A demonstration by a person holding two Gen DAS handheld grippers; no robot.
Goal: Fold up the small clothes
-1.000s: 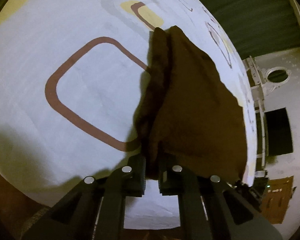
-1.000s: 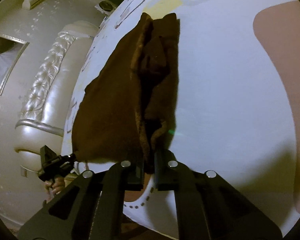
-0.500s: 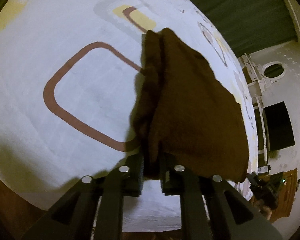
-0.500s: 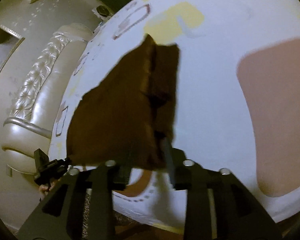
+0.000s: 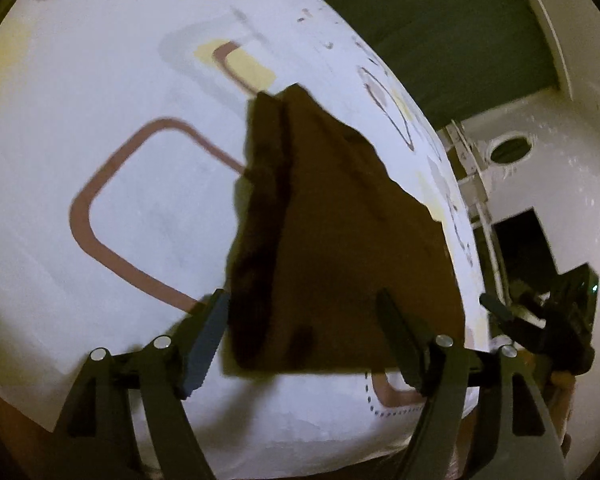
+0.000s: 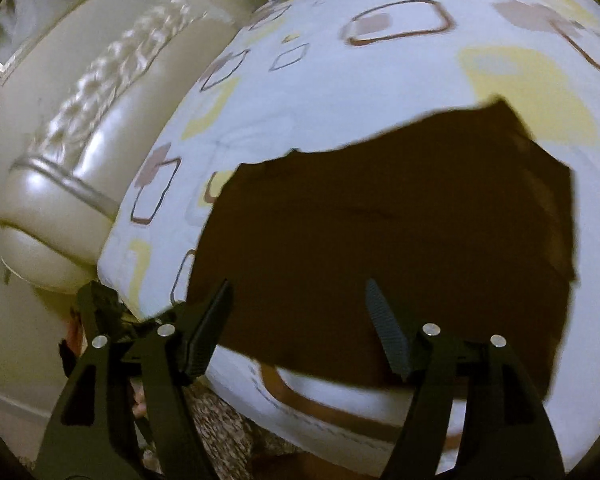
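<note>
A brown cloth (image 5: pixel 352 232), folded with a thick doubled edge on its left, lies flat on the patterned white bed sheet (image 5: pixel 100 128). My left gripper (image 5: pixel 304 320) is low over the cloth's near edge. Its jaws are opening, the cloth's edge lies between them, and the pads do not press it. In the right wrist view the cloth (image 6: pixel 400 240) spreads wide and dark. My right gripper (image 6: pixel 298 312) hangs above its near side with jaws opening and nothing gripped. Each gripper shows in the other's view: the right gripper (image 5: pixel 540 320) and the left gripper (image 6: pixel 100 312).
A padded cream headboard (image 6: pixel 80 160) runs along the bed's left side, with a framed picture (image 6: pixel 32 20) on the wall above. A dark green curtain (image 5: pixel 440 40) and white furniture (image 5: pixel 500 152) stand beyond the bed. The bed's near edge (image 6: pixel 300 408) drops to patterned floor.
Both grippers were shut on the cloth's near edge and have let go. The right gripper has lifted, rolled and drawn away. The cloth now rests on the sheet.
</note>
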